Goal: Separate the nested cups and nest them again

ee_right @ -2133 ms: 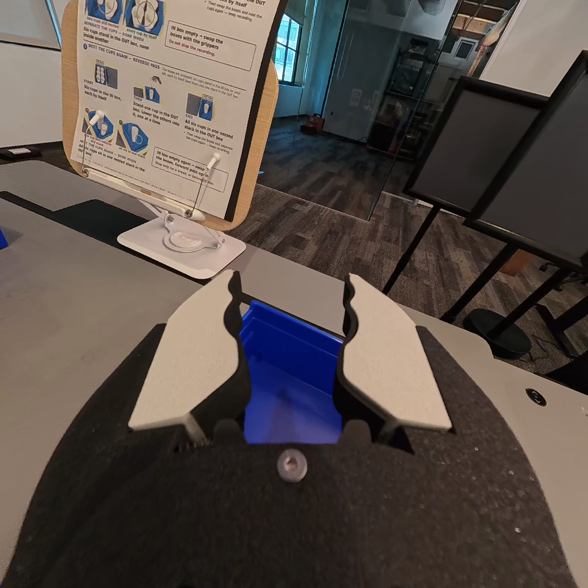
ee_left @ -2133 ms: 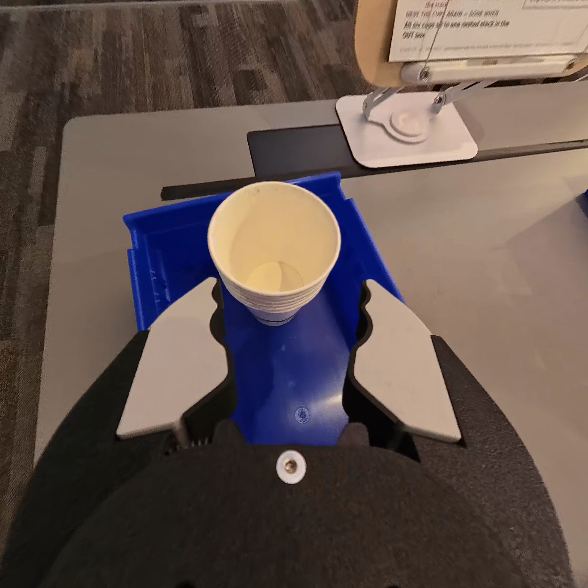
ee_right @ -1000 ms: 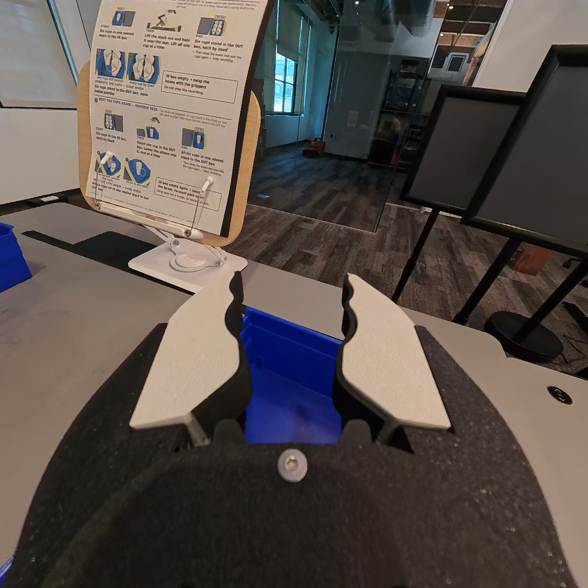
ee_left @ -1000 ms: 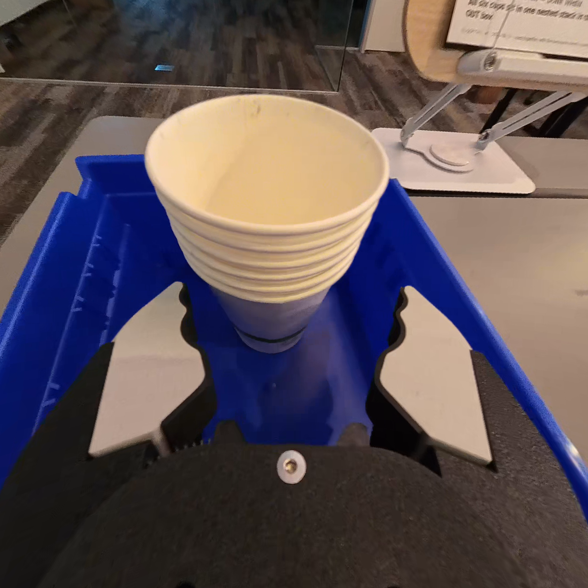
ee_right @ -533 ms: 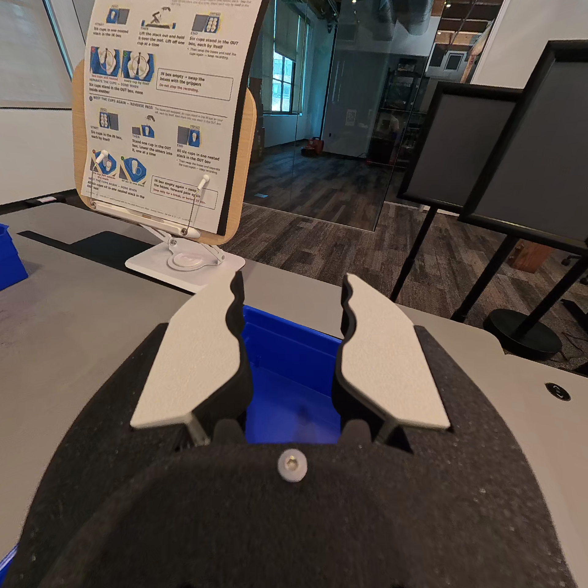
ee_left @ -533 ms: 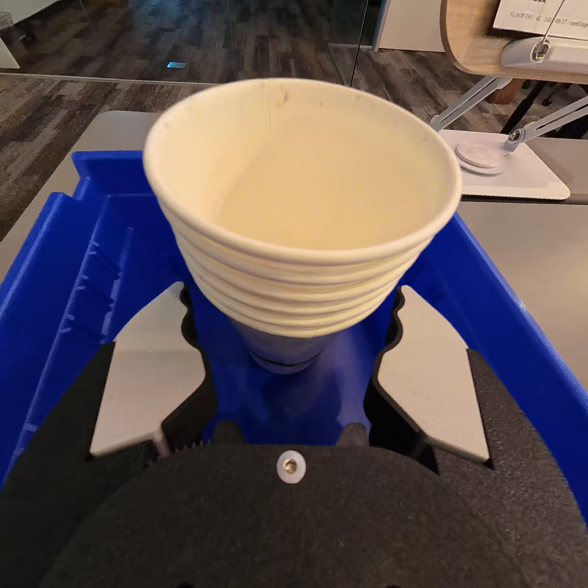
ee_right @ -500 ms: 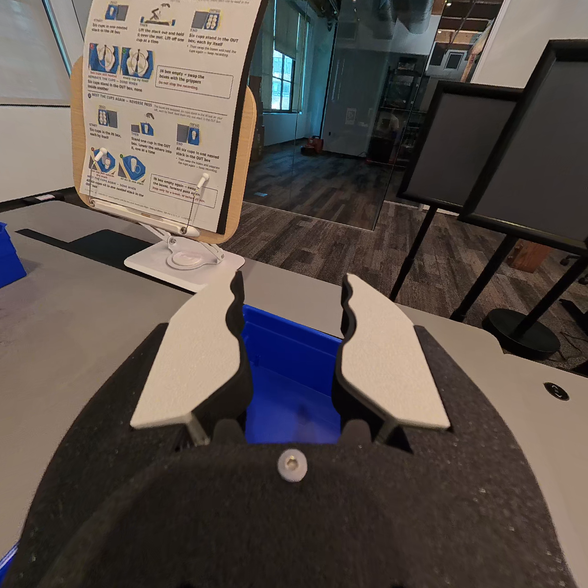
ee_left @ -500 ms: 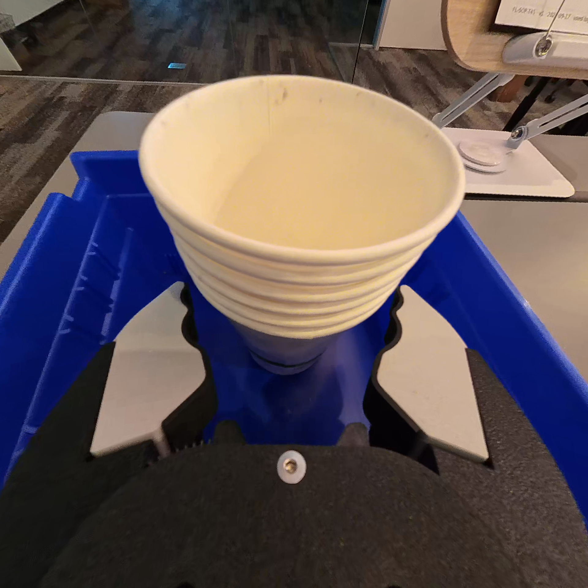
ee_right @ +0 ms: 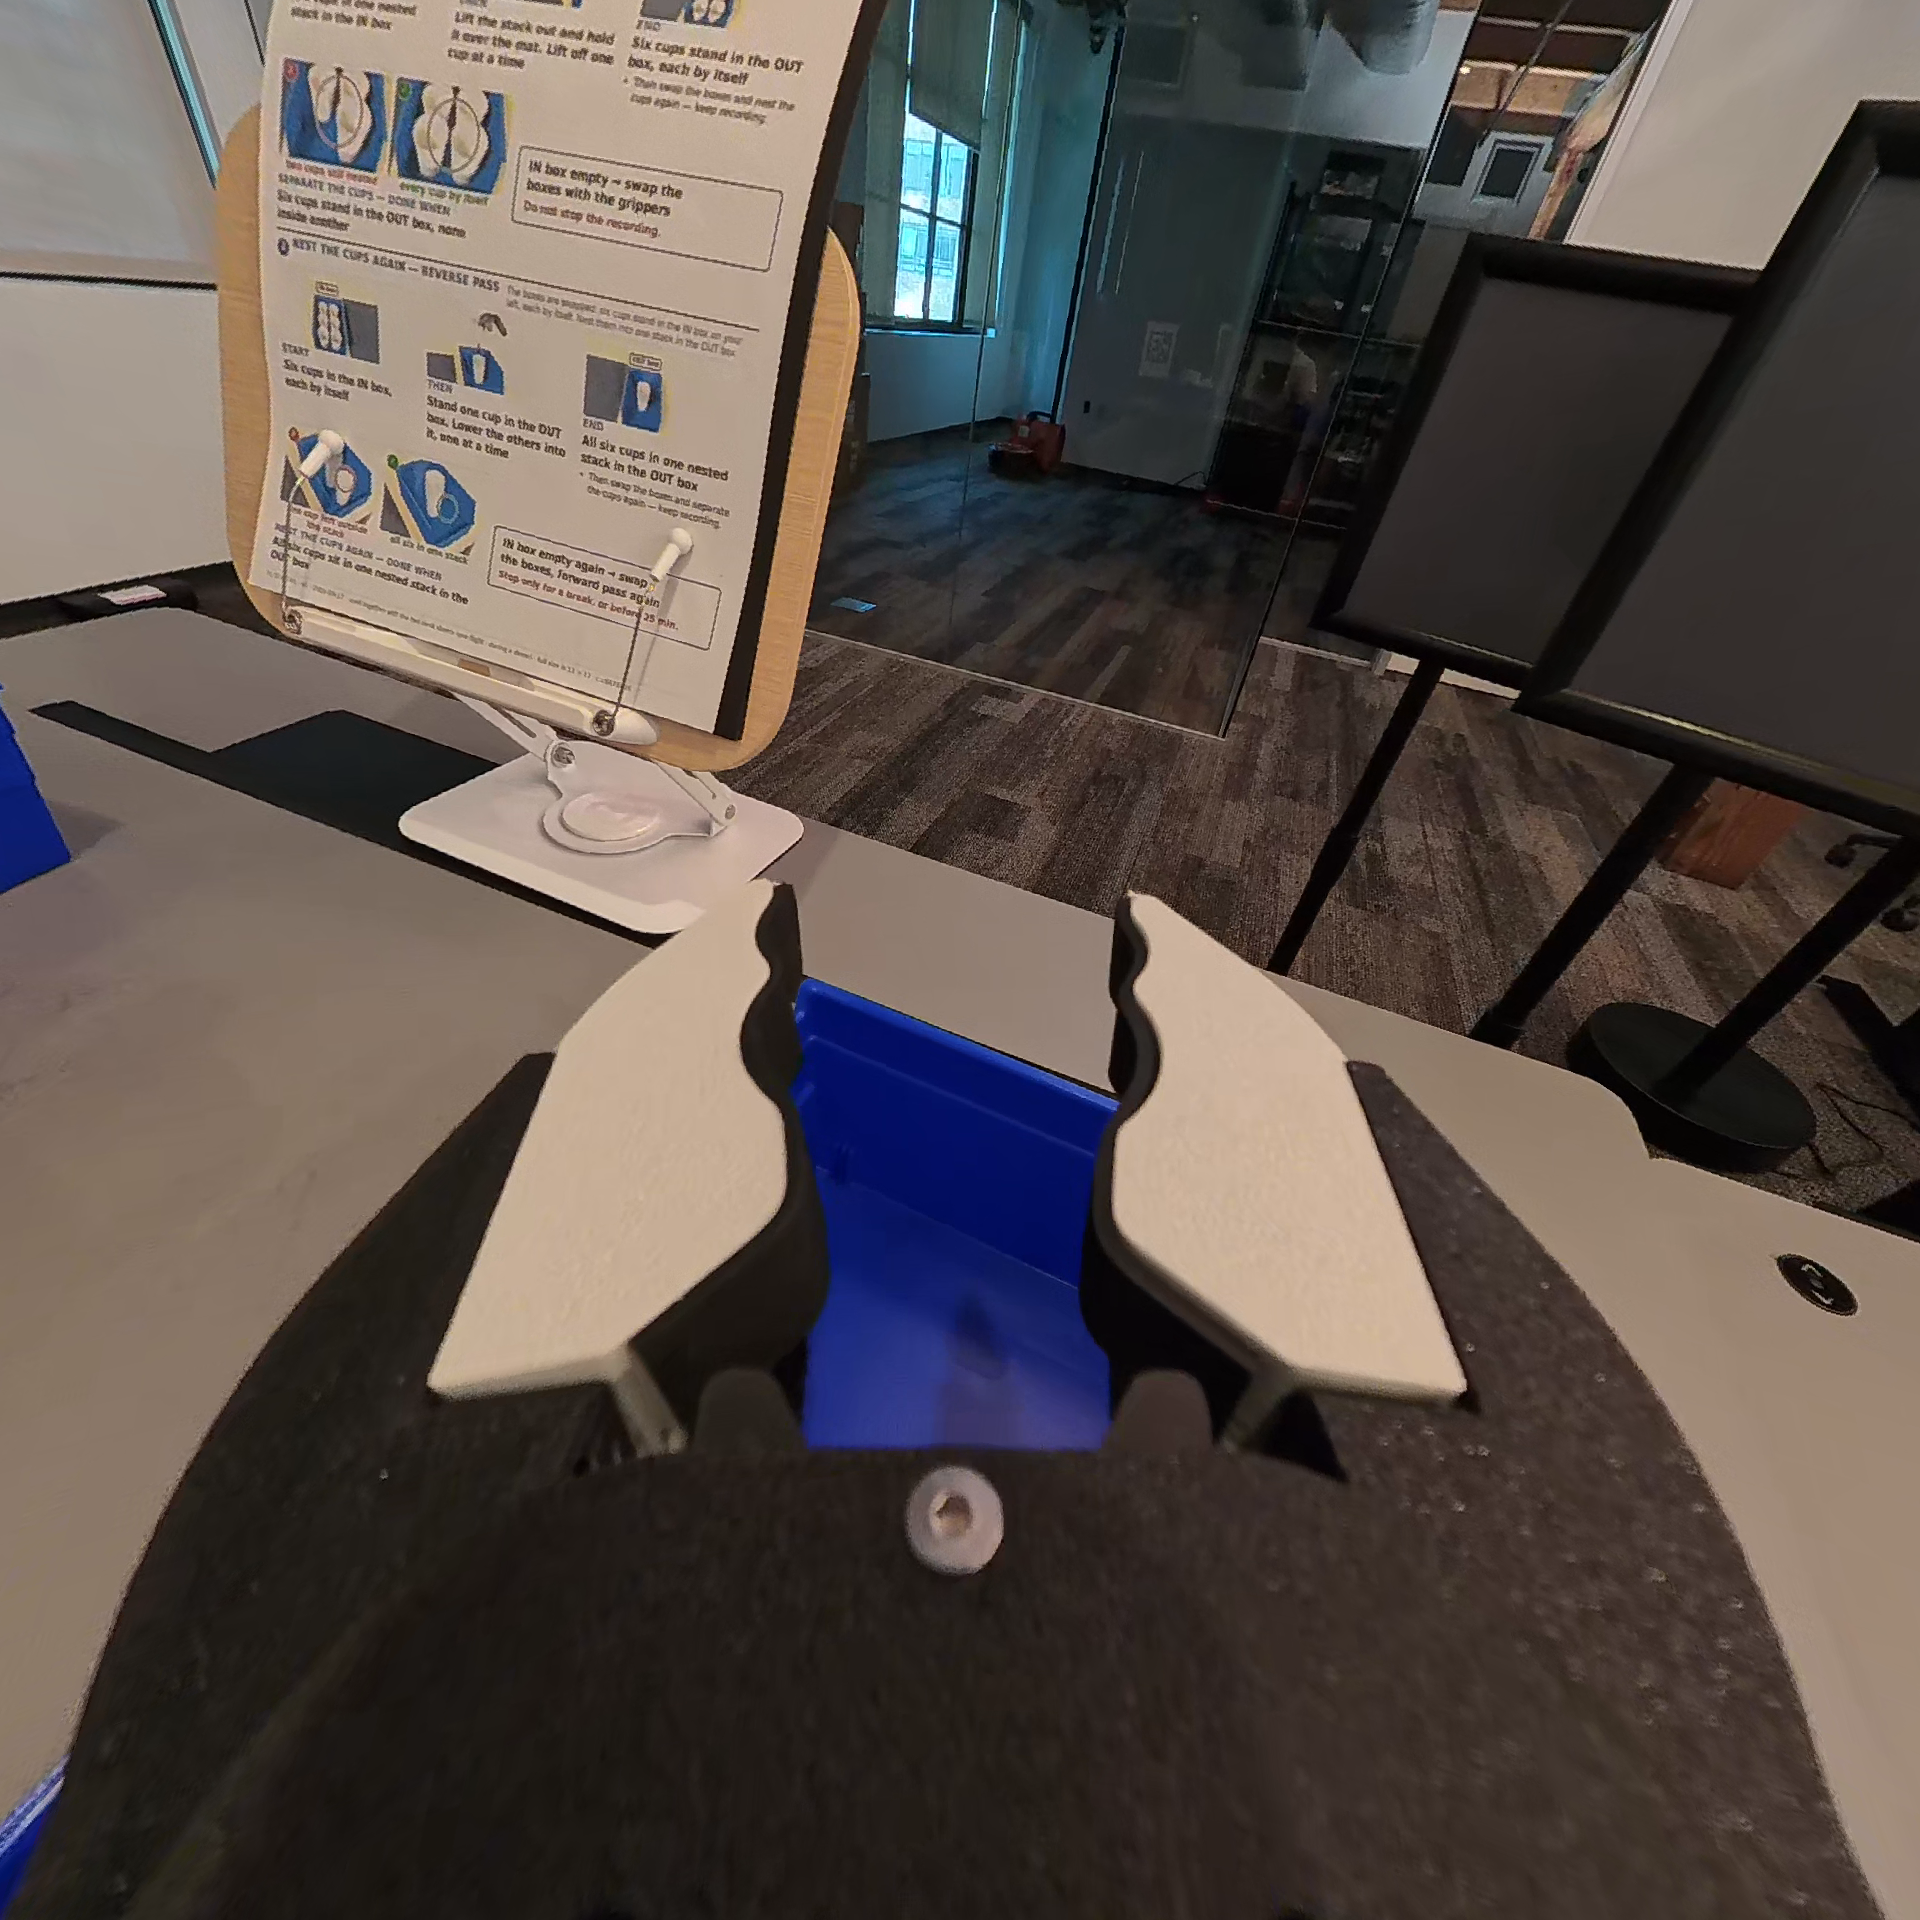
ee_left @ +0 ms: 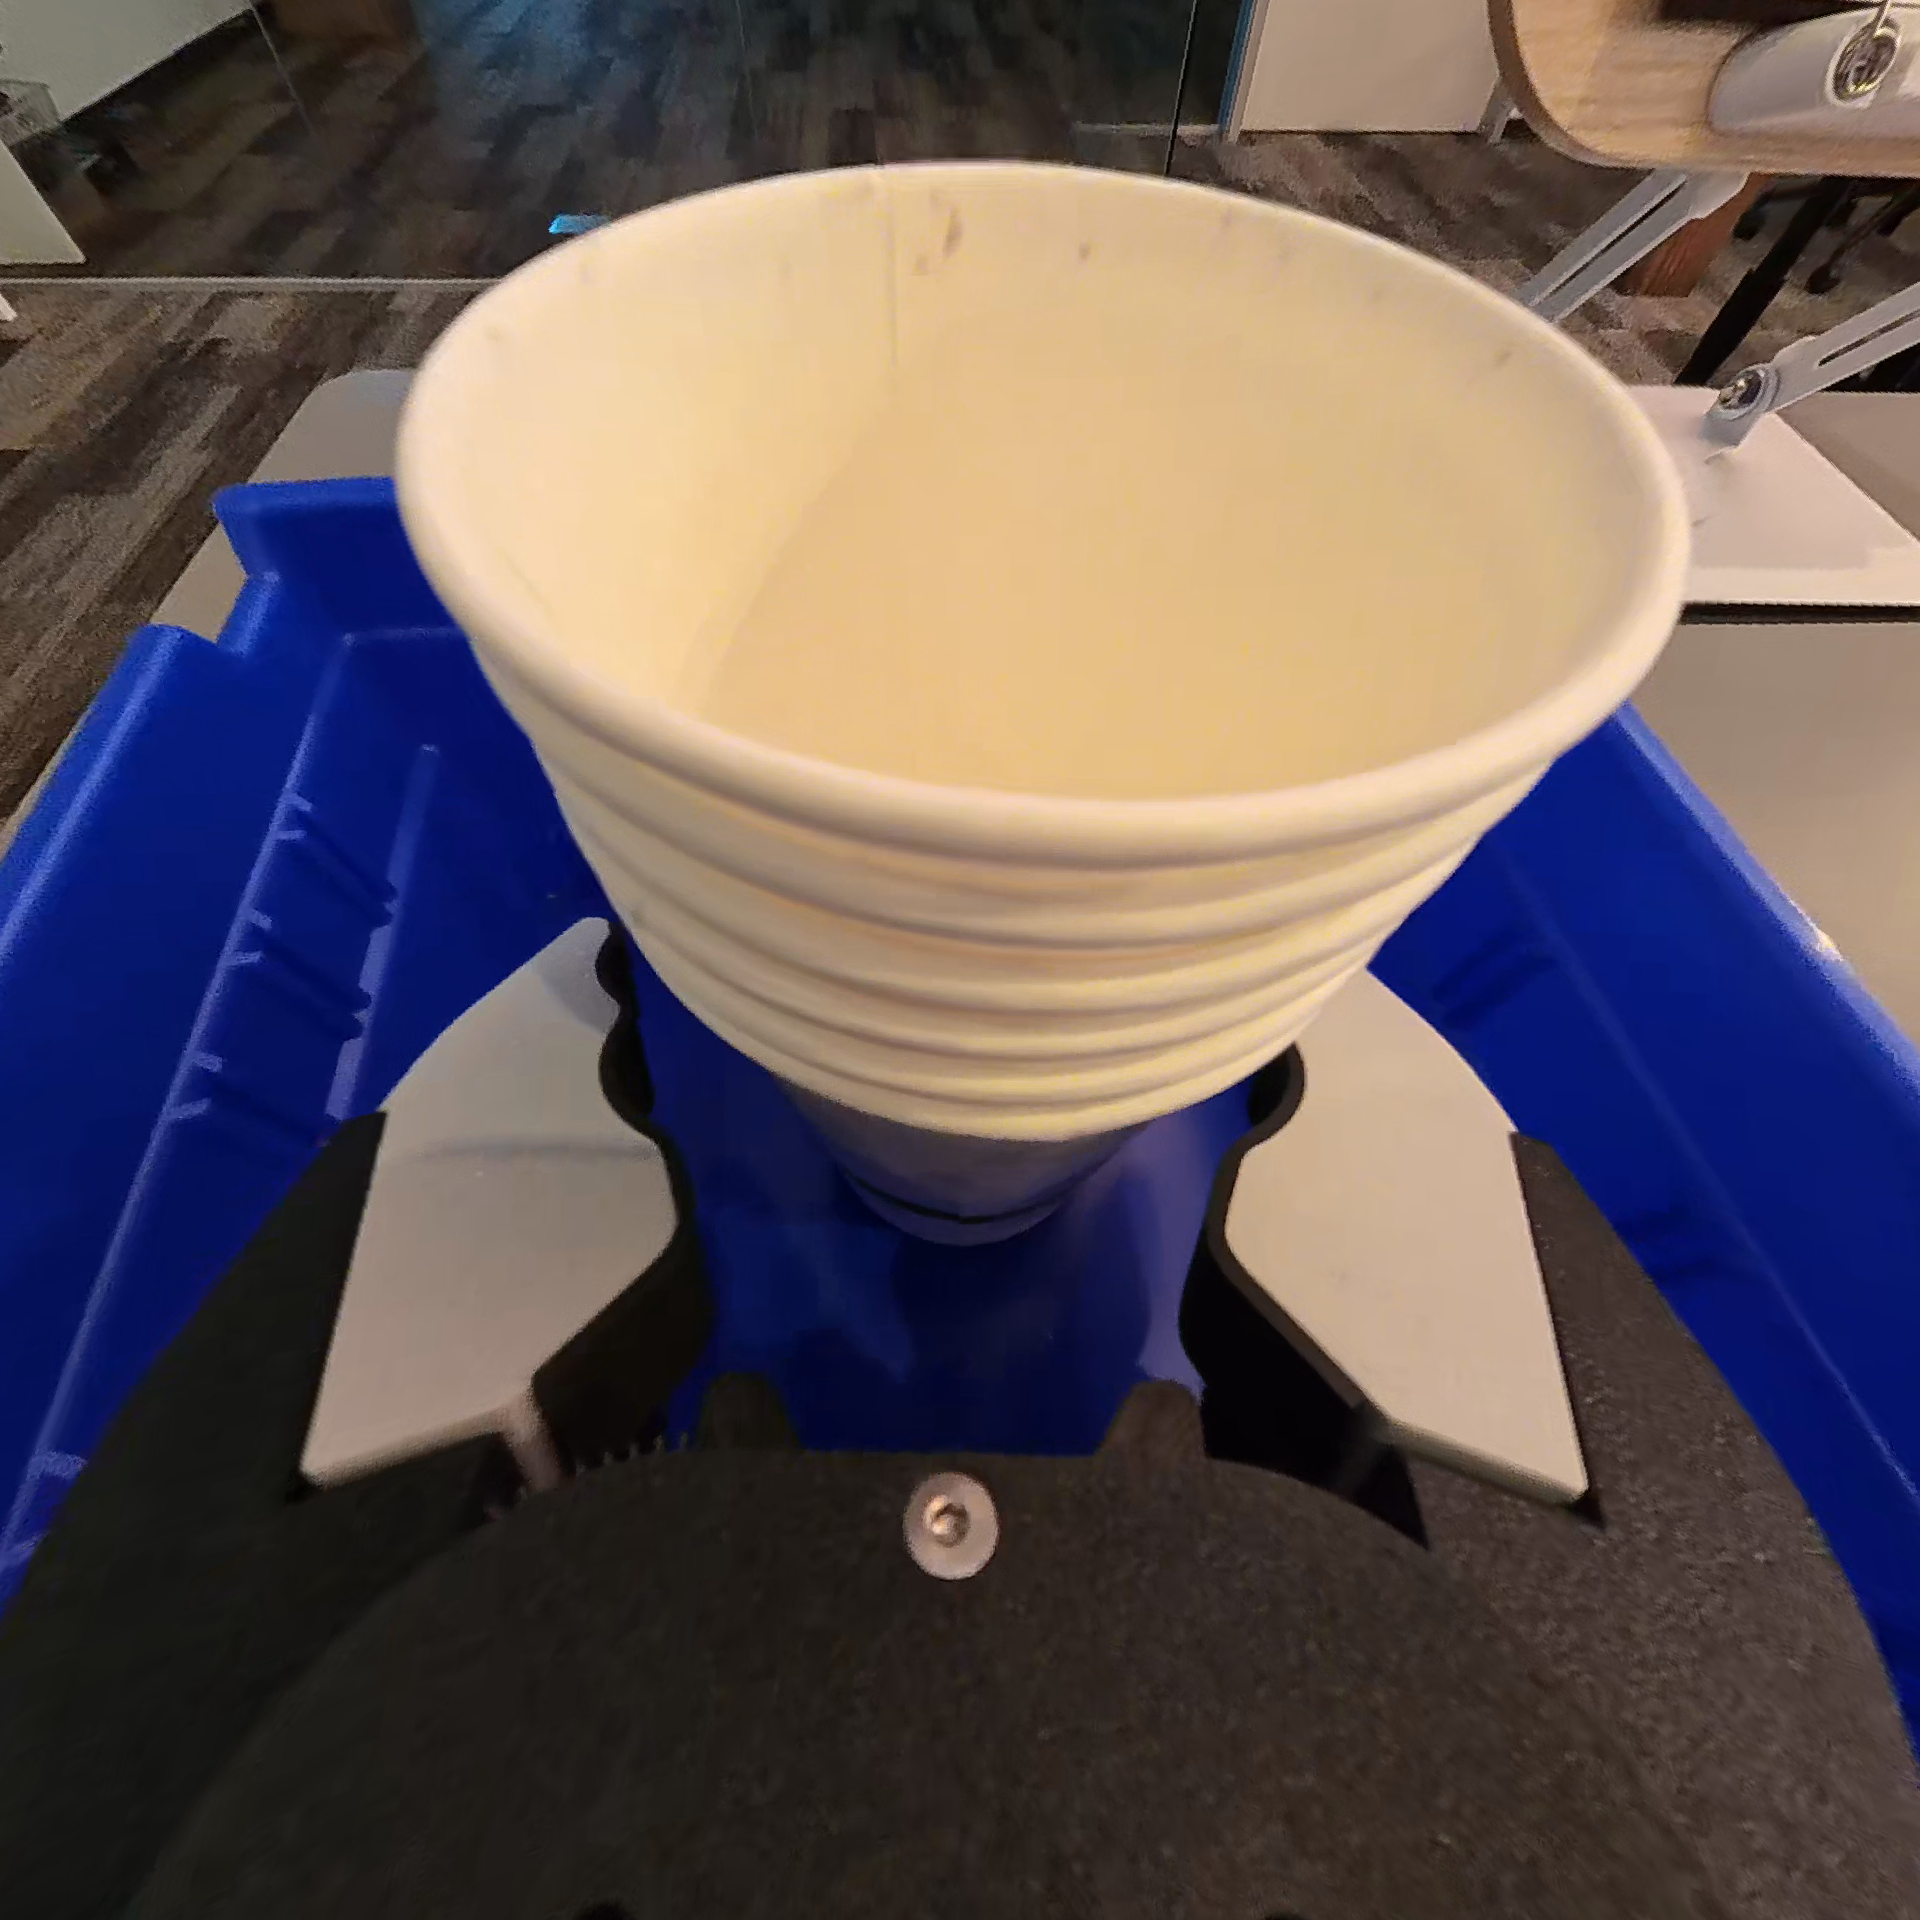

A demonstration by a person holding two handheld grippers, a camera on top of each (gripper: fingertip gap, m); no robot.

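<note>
A stack of several nested cream paper cups (ee_left: 1039,644) stands upright in a blue bin (ee_left: 208,935). My left gripper (ee_left: 951,1039) is open inside that bin, with one finger on each side of the stack's narrow lower part. I cannot tell if the pads touch it. My right gripper (ee_right: 954,914) is open and empty, hovering over a second blue bin (ee_right: 935,1143). No cups show in the part of that bin I can see.
Both bins sit on a grey table (ee_right: 260,987). A white stand with an instruction sheet (ee_right: 603,831) stands at the table's back edge and shows at the top right of the left wrist view (ee_left: 1766,499). Black sign stands (ee_right: 1662,520) are on the floor beyond.
My left gripper has moved down and forward into the bin until its open fingers flank the cup stack. My right gripper has barely moved.
</note>
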